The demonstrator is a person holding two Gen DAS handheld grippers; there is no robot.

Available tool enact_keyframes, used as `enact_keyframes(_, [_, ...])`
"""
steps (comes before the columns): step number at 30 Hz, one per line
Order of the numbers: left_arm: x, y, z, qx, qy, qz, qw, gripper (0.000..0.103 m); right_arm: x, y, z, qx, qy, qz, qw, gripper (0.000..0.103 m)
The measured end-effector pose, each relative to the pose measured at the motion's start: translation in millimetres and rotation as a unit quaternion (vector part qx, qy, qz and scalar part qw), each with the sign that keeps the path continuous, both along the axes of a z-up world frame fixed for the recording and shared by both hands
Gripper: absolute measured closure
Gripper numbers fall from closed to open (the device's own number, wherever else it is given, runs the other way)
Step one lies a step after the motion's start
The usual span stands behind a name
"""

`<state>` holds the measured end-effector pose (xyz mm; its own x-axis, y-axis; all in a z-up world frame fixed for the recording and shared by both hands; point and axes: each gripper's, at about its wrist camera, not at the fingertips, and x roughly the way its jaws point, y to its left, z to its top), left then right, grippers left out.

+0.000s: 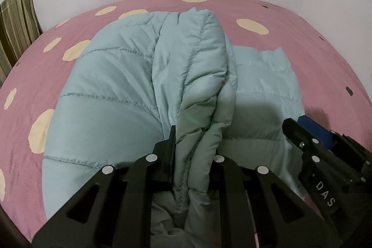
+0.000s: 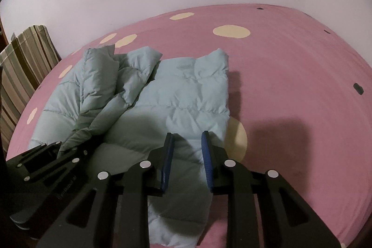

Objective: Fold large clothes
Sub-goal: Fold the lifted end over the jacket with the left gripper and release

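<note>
left tongs (image 1: 194, 143): clamped tight on a bunched-up fold of the jacket, bottom centre of the left wrist view
right tongs (image 2: 187, 145): jaws spread apart with nothing pinched, hovering right over the jacket's lower edge
jacket (image 2: 162, 94): pale blue puffer, lying on the bed, centre-left of frame, one part heaped up on the left
bed (image 2: 290, 85): pink sheet, cream dots
pillow (image 2: 25, 62): striped, far left edge

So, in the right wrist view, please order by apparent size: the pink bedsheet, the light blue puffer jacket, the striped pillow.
1. pink bedsheet, which fills most of the view
2. light blue puffer jacket
3. striped pillow, which is partly cut off at the left edge, so its full size is unsure
</note>
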<state>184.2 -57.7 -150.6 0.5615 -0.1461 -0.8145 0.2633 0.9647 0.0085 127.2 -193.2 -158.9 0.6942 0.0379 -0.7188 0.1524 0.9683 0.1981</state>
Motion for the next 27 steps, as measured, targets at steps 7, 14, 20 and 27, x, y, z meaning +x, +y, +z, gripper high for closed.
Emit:
enact_keyframes(7, [-10.2,1.7,8.5,-0.013,-0.008,-0.001,0.9999,0.077,0.9,-0.8,0.8,-0.003,0.000,-0.002,1.000,0.077])
enact_keyframes(14, [-38.0,7.6,38.6,-0.037,-0.021,-0.015,0.9990,0.043,1.8,-7.1,5.4,-0.008,0.000,-0.009,1.000,0.077])
enact_keyframes(20, [-67.4,33.0,83.7,-0.054,-0.063,-0.018,0.9964,0.033,-0.2,-2.6,11.8,-0.012,-0.002,-0.011,1.000,0.077])
enact_keyframes(27, [-68.3,100.9,100.7,-0.053,-0.095,0.052,0.9927,0.031,-2.1,6.5,28.9,-0.018,-0.016,-0.005,1.000,0.062])
